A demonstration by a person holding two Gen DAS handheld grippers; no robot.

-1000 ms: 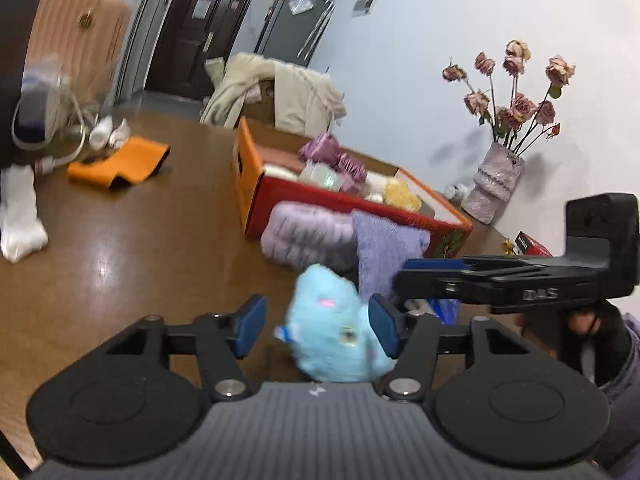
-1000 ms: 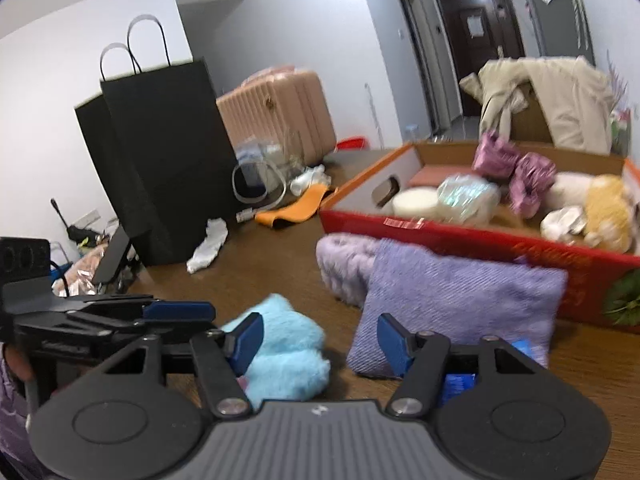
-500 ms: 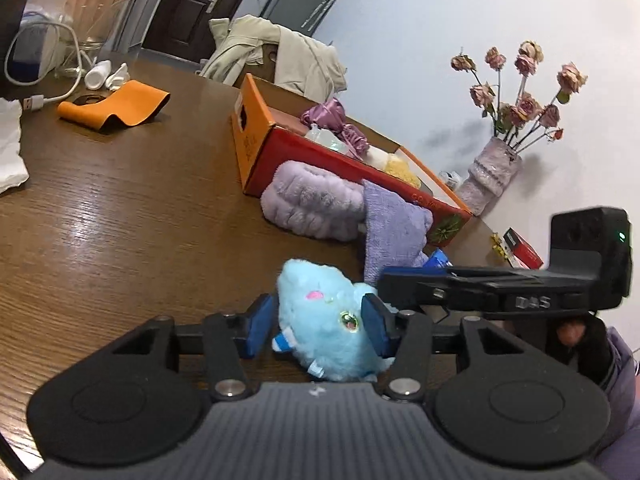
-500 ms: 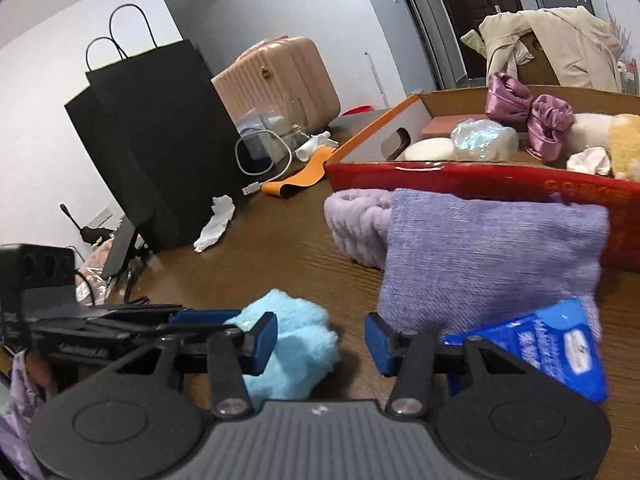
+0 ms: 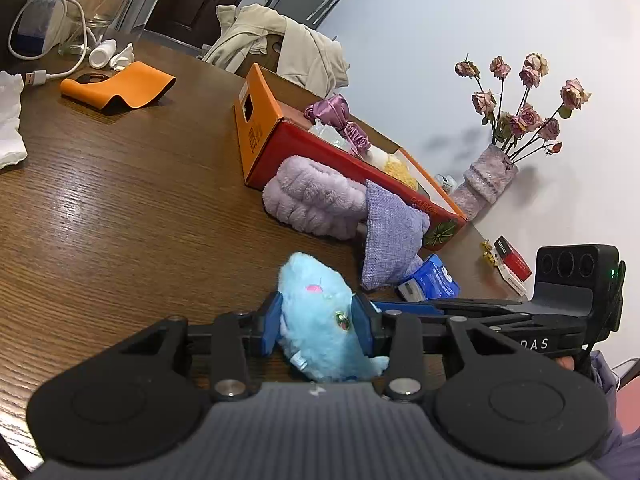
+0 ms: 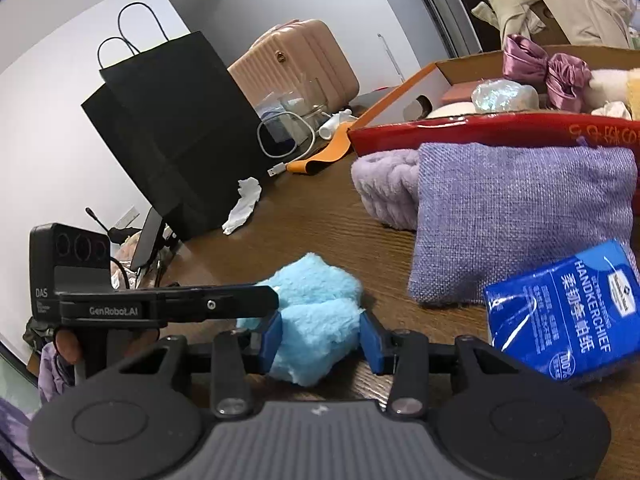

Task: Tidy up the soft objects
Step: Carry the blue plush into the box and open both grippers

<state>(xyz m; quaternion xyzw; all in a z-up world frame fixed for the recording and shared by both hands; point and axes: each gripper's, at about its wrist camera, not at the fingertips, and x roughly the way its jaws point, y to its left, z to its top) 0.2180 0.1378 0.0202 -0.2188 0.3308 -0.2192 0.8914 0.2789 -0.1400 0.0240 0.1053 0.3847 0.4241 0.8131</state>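
We've got both grippers, left & right, pinching the blue plush on the table. Box sits at 12 o'clock. Risk imo: pulling apart could tear it or make it slip.

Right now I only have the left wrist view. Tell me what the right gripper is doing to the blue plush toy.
Observer: In the right wrist view, the right gripper has one pad against each side of the blue plush toy.
Operator: Read me the blue packet.
Observer: The blue packet is printed HANDKERCHIEF.
Operator: Name what stands beyond the toy on that side.
Observer: A black paper bag stands upright on the table.
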